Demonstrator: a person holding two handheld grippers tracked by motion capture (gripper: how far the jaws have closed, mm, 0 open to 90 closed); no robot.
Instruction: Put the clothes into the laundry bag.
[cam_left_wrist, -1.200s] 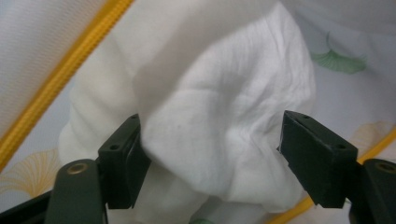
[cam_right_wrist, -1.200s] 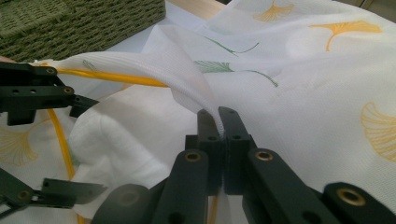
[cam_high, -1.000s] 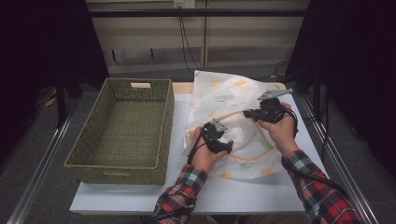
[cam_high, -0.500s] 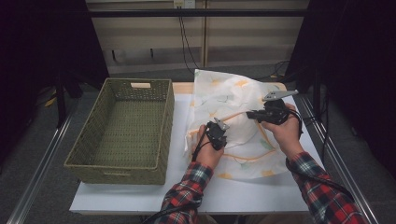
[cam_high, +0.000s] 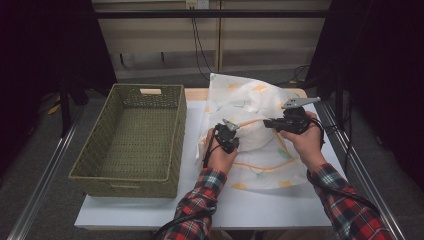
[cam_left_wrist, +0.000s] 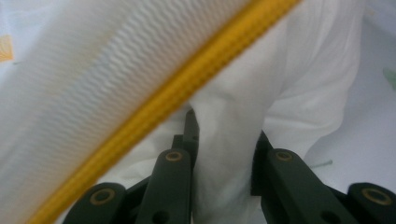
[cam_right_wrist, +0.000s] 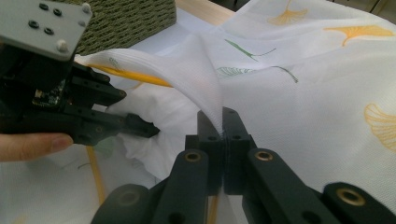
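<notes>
The left gripper (cam_high: 231, 134) pinches a bunched fold of the white cloth (cam_high: 260, 150); its jaws have just closed on it, having stood wider a second ago. At its three o'clock, the right gripper (cam_high: 270, 123) clamps the cloth's yellow-trimmed edge. The cloth lies on the table (cam_high: 260, 210), at three o'clock from the wicker basket (cam_high: 131, 140). Bunched fabric hides the left jaw tips. Both plaid-sleeved forearms reach forward.

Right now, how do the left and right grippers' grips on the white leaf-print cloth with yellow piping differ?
The left gripper, whose jaws have just been closing, takes a thick bunched fold of the white cloth, jaws apart around it. The right gripper pinches a thin raised edge, jaws nearly meeting. In the high view, left sits nearer the green woven basket, right farther. Both hold the same cloth.
</notes>
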